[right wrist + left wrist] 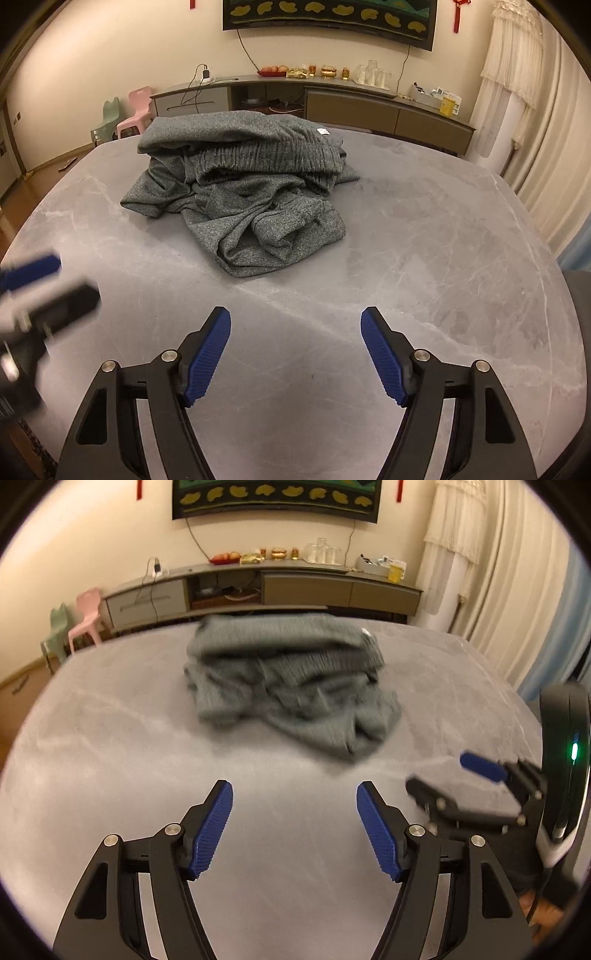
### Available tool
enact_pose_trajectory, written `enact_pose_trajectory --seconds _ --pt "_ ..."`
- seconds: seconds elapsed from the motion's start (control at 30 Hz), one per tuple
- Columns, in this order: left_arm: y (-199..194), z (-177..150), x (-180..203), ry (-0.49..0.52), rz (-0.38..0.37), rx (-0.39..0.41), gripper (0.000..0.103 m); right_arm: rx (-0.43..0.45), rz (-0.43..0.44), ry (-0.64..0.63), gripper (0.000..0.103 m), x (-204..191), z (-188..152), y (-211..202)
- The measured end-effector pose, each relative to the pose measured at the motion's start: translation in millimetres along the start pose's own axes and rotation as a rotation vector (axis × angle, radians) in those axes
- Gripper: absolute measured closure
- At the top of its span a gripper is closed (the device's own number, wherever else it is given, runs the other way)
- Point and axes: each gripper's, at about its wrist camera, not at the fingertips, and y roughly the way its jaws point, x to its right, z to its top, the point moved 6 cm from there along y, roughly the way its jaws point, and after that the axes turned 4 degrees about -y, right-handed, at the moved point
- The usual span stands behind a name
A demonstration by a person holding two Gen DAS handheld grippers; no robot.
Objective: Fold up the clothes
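grey marble-look tabletop with pale veins (pixel 424 258), lit warm, fills the near and middle ground of both wrist views.

nearest: left gripper (pixel 294 827), black frame, ribbed blue pads (pixel 212 830), jaws spread wide, nothing between them, poised over bare tabletop (pixel 110 720). right gripper (pixel 295 354), same build, blue pads (pixel 207 356), jaws likewise spread wide and empty, over bare tabletop. each tool shows in the other's view: right gripper (pixel 480 779) at the right edge of the left wrist view, left gripper (pixel 40 288) blurred at the left edge of the right wrist view. both well short of the cloth.

middle: dark grey heathered knit garment (pixel 243 184), one item, crumpled in a loose heap near the centre of the tabletop, ahead of both grippers. ribbed band runs across the upper part of the heap; small white label (pixel 323 130) at its far right. a rumpled fold reaches toward the near edge. same garment (pixel 288 679) motion-blurred in the left wrist view.

far: long low grey-brown sideboard (pixel 369 107) against a cream wall, carrying a red dish of fruit (pixel 272 70), clear glasses (pixel 373 75) and small boxes. pink plastic chair (pixel 136 114) and pale green plastic chair (pixel 107 120) at far left. dark framed picture with yellow shapes (pixel 328 14) on the wall. cream pleated curtains (pixel 535 110) at far right.
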Motion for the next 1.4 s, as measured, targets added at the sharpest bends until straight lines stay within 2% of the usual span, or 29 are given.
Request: enact_pose_trajectory --seconds 0.13,0.3,0.37,0.4,0.43,0.47,0.5,0.53,0.57,0.6,0.67,0.73,0.77,0.83,0.9,0.93,0.97,1.0,1.07,1.13,1.17,1.2,1.23,1.33,1.4 --pt "23.9 38.7 -8.4 0.055 0.027 -0.001 0.024 -0.025 0.075 0.060 0.029 16.2 27.5 24.6" --pt "96.3 77.3 -10.3 0.086 0.011 -0.057 0.024 -0.056 0.119 0.068 0.029 20.9 64.2 77.0" --pt "128.2 86.1 -0.1 0.132 0.008 -0.083 0.024 -0.071 0.148 0.054 0.043 18.3 67.9 95.2" --pt "142.6 89.2 6.6 0.158 0.003 -0.087 0.023 -0.079 0.172 0.060 0.066 18.7 66.9 101.5" --pt "154.2 92.3 11.6 0.173 0.005 -0.086 0.024 -0.087 0.196 0.067 0.075 19.0 65.8 107.8" --pt "161.1 96.8 14.9 0.169 -0.006 -0.084 0.034 -0.089 0.218 0.069 0.079 19.7 65.6 111.5" --pt "166.2 102.2 17.7 0.158 -0.025 -0.082 0.060 -0.086 0.238 0.063 0.097 21.1 67.2 110.0" --pt "164.4 111.2 14.3 0.120 -0.036 -0.068 0.061 -0.085 0.255 0.062 0.099 24.3 70.1 105.9" --pt "158.9 122.3 7.7 0.067 -0.041 -0.049 0.070 -0.068 0.263 0.077 0.099 30.9 74.8 97.9" --pt "149.2 134.5 -5.9 -0.004 -0.052 -0.022 0.074 -0.034 0.275 0.098 0.099 40.0 82.0 85.3" --pt "120.4 156.0 -48.9 -0.184 -0.077 0.044 0.078 0.062 0.292 0.140 0.099 64.7 100.9 46.1" --pt "82.3 168.4 -109.4 -0.398 -0.091 0.121 0.086 0.162 0.303 0.178 0.099 93.5 115.4 0.7" --pt "64.6 166.4 -143.1 -0.496 -0.073 0.164 0.086 0.205 0.285 0.196 0.099 111.6 118.3 -21.1" --pt "45.7 140.2 -212.9 -0.672 0.033 0.192 0.086 0.251 0.229 0.238 0.099 146.2 115.3 -48.2" --pt "46.3 97.3 -263.5 -0.736 0.157 0.132 0.085 0.236 0.153 0.308 0.099 187.2 102.0 -57.2" --pt "47.4 75.4 -286.2 -0.756 0.219 0.098 0.085 0.191 0.128 0.336 0.099 200.7 93.3 -47.9" --pt "51.7 52.0 -300.5 -0.751 0.252 0.051 0.083 0.145 0.104 0.363 0.099 214.2 84.6 -38.7" --pt "56.7 29.9 -307.6 -0.754 0.250 0.005 0.081 0.100 0.079 0.391 0.096 227.5 75.8 -29.6" --pt "60.9 2.9 -311.7 -0.812 0.160 -0.057 0.078 0.029 0.065 0.432 0.093 239.4 64.3 -14.3" --pt "50.7 1.4 -308.0 -0.811 0.088 -0.035 0.059 -0.015 0.076 0.464 0.082 241.5 58.2 -3.3" --pt "42.1 8.4 -303.2 -0.763 0.092 -0.002 0.046 0.000 0.100 0.470 0.075 236.5 61.1 -4.6" --pt "34.7 17.6 -297.1 -0.706 0.104 0.027 0.039 0.017 0.118 0.465 0.058 230.8 64.6 -7.3" --pt "31.0 25.2 -291.5 -0.653 0.118 0.047 0.039 0.037 0.123 0.442 0.045 223.6 69.0 -12.4" --pt "26.8 42.3 -276.3 -0.501 0.149 0.084 0.032 0.063 0.110 0.344 0.037 201.7 77.4 -19.0" --pt "43.1 45.3 -263.0 -0.398 0.132 0.036 0.032 0.042 0.097 0.287 0.036 192.9 77.8 -15.3"
